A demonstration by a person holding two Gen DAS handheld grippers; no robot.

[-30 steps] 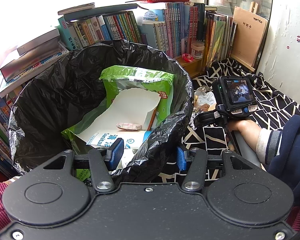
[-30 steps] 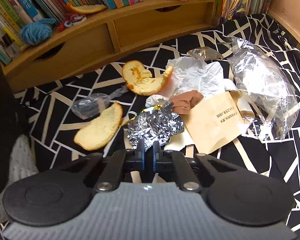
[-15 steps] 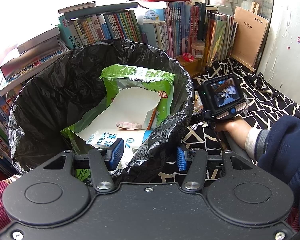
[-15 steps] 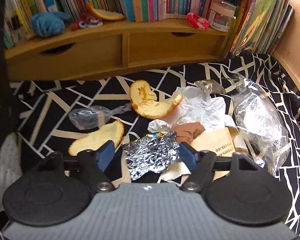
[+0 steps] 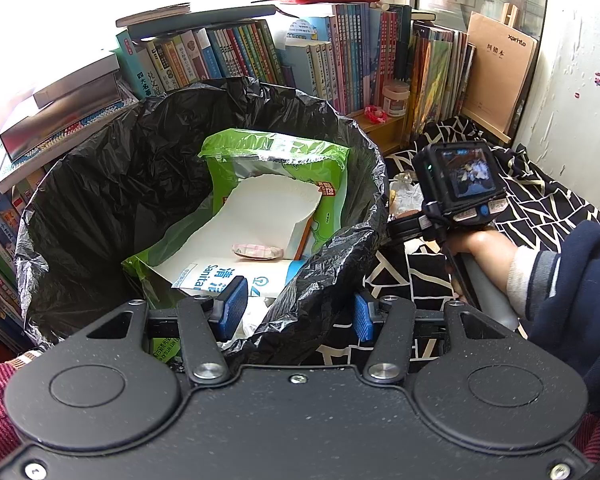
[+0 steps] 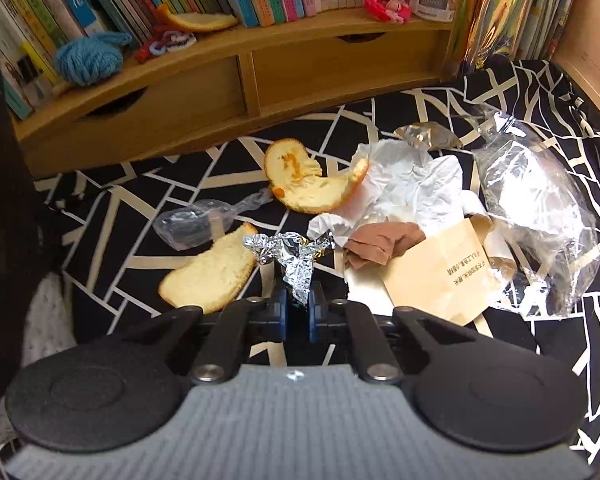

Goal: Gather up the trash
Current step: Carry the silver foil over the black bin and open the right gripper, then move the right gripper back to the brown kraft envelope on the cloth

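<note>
A bin lined with a black bag fills the left wrist view; inside lie a green package, white paper and a wipes packet. My left gripper is open, its blue pads on either side of the bag's near rim. The right gripper's body shows to the bin's right, held by a hand. In the right wrist view my right gripper is shut on a crumpled foil wrapper, which sticks up above the cloth.
On the black-and-white cloth lie two orange peels, a clear wrapper, white tissue, a brown scrap, a tan envelope and a clear plastic bag. A wooden shelf with books stands behind.
The right gripper opened around the foil half a second ago and has now shut on it, squeezing it narrow. The left gripper and bin have stayed put.
</note>
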